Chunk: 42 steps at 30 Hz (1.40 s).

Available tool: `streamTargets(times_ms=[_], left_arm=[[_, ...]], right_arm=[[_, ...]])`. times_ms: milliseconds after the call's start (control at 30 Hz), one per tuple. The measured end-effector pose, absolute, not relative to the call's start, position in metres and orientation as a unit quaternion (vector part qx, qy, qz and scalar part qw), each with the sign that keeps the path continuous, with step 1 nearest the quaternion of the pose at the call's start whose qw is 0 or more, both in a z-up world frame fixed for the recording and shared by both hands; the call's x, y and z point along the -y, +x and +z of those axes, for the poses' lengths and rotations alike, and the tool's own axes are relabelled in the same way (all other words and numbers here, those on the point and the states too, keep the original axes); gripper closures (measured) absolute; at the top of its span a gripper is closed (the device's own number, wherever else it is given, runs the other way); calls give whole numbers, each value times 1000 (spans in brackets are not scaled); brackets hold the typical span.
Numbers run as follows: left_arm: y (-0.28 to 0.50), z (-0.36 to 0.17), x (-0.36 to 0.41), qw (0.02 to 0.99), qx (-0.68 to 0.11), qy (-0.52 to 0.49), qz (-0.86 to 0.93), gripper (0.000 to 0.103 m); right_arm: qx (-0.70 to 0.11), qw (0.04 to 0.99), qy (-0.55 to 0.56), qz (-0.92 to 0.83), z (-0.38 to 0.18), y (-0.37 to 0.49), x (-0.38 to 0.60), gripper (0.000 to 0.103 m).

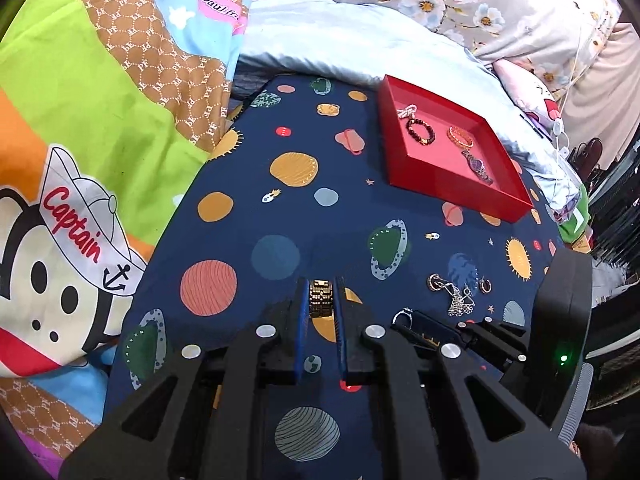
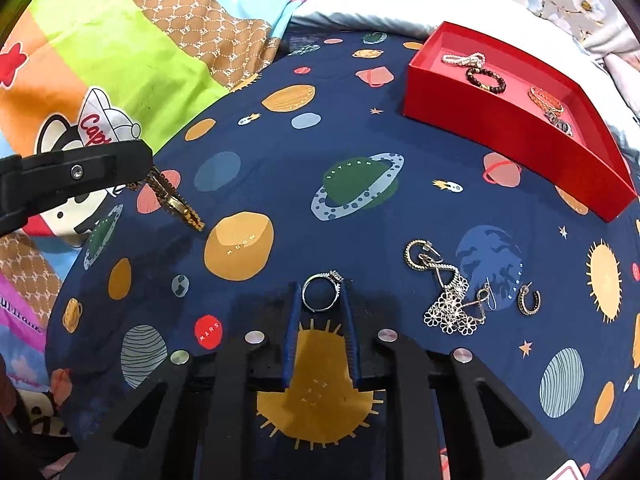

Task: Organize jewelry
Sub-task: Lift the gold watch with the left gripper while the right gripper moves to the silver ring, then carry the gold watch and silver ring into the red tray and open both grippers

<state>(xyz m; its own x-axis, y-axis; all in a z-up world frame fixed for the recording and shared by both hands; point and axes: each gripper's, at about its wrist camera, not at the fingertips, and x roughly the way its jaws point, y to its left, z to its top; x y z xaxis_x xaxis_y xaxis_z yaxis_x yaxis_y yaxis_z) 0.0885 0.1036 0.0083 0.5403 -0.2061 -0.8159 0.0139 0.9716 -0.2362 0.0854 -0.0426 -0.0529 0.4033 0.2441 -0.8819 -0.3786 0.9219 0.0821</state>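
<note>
My left gripper [image 1: 320,292] is shut on a gold link watch band [image 1: 321,300], which stands upright between its blue pads just above the navy planet-print cloth [image 1: 280,208]. In the right wrist view the same band [image 2: 180,206] hangs slanting from the left gripper [image 2: 138,178], its lower end at the cloth. My right gripper [image 2: 321,294] is down on the cloth with a silver stone ring [image 2: 322,294] between its fingers, and both pads touch the ring's sides. The left wrist view shows that ring [image 1: 402,316] at the right gripper's tip.
A red tray [image 2: 500,136] at the back right holds a pearl bracelet [image 2: 464,59], a dark bead bracelet [image 2: 486,78], an orange bracelet [image 2: 546,100] and a watch [image 1: 478,168]. A silver flower chain [image 2: 452,308] and hoop earrings [image 2: 416,256] lie right of the ring. Bedding surrounds the cloth.
</note>
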Motion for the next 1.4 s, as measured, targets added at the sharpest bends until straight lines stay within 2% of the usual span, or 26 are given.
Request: streamTargets(times_ms=[333,867,1400], left_arm=[[88,13,-89,872,-472,-96,-83,92],[103,38,-34,876,-452,-80,-147,92],[214,76,20,899,-397,-64,-173,92]], right_arm=[[-515,841,-19,168,-38,79,74,85],[-470,874,39,113,17,82,154,85],[-419,902,76,70,48,187,217,85]])
